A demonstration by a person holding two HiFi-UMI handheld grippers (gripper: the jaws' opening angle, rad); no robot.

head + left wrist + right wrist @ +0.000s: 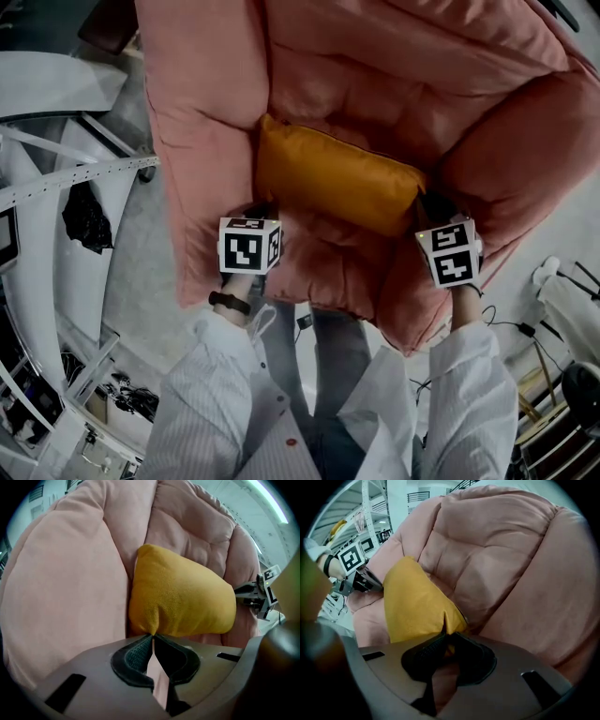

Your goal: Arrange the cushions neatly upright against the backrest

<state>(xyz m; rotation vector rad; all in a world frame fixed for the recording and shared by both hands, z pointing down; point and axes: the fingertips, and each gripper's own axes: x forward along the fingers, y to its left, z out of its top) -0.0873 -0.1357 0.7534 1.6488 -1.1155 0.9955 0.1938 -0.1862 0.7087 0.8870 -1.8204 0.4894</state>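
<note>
Head view: the orange cushion (333,178) lies across the seat of the pink armchair (375,75), its long side toward the backrest, sloping rather than upright. I have the left gripper (259,210) on its near left corner and the right gripper (427,201) on its near right corner. I hold one at each end so the cushion can be lifted level and not sag or twist.

Left gripper view: the jaws are pressed together on a small peak of orange fabric at the cushion's bottom corner (152,632). A corner pinch makes sense here, as the body is too plump to fit between the jaws. The cushion leans against the quilted back, and the other gripper (246,592) shows at its far end.

Right gripper view: these jaws (446,637) are likewise clamped on a fold of orange cloth at the corner, with a little fabric bunched between the pads. The grip looks thin to me — a sharp tug could pull it free. My judgement is that the next step is to raise both corners together and stand the cushion against the backrest.
</note>
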